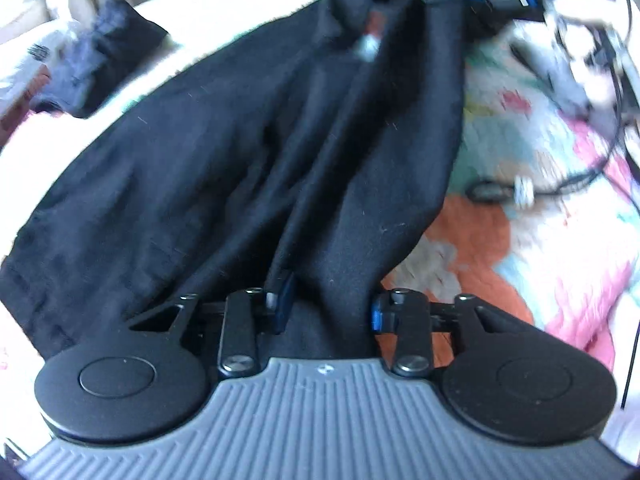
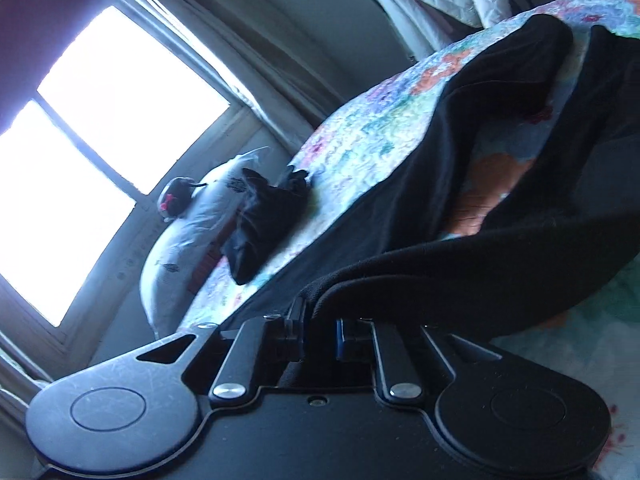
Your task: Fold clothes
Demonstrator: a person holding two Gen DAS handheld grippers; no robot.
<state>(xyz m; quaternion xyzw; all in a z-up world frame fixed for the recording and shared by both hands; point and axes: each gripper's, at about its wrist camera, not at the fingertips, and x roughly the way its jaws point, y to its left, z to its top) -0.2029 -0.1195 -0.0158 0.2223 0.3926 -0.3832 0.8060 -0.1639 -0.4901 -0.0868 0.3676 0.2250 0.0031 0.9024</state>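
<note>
Two grippers, both on one black garment, a soft matte knit w/ lint flecks, draped in long folds over a quilted floral bedspread. Left gripper: blue-padded fingers closed down on a bunched fold of the cloth, fabric filling the gap between the jaws. Right gripper: jaws narrow, a thick rolled hem of the same garment pinched between them, cloth arching up and away to the right. Left view only: black cables and blurred clutter at the bed's far right, plus the garment's neck w/ a red tag at top. Right view only: bright window, a pale pillow and a second dark garment crumpled beside it, well apart from the held one. Bare quilt lies open to the right of the cloth in the left view; the quilt's edge runs diagonally in the right view. Both views blurred.
</note>
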